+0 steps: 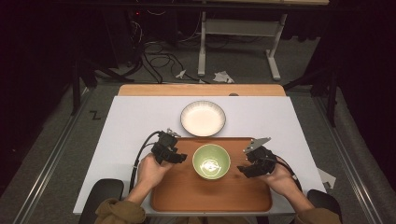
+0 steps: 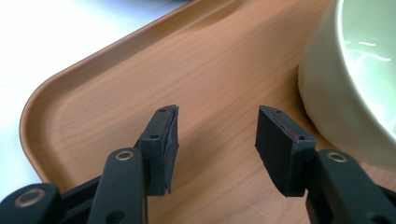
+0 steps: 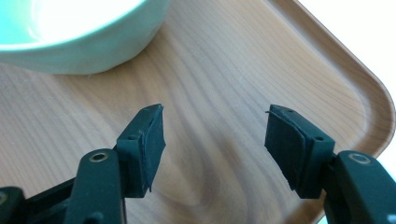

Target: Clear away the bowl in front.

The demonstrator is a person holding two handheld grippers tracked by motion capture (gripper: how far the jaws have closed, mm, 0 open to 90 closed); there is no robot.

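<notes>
Green bowl (image 1: pixel 211 161) on wooden tray (image 1: pixel 187 191), white bowl (image 1: pixel 203 118) beyond

Left gripper (image 1: pixel 183 157) fingers apart; right gripper (image 1: pixel 243 169) likewise.

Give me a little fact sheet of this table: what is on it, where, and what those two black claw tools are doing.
green bowl: upright on the wooden tray, between the two tools
white bowl: on the white table top, just beyond the tray
left gripper: over the tray left of the green bowl, jaws apart, nothing between them
right gripper: over the tray right of the green bowl, jaws apart, nothing between them
</notes>
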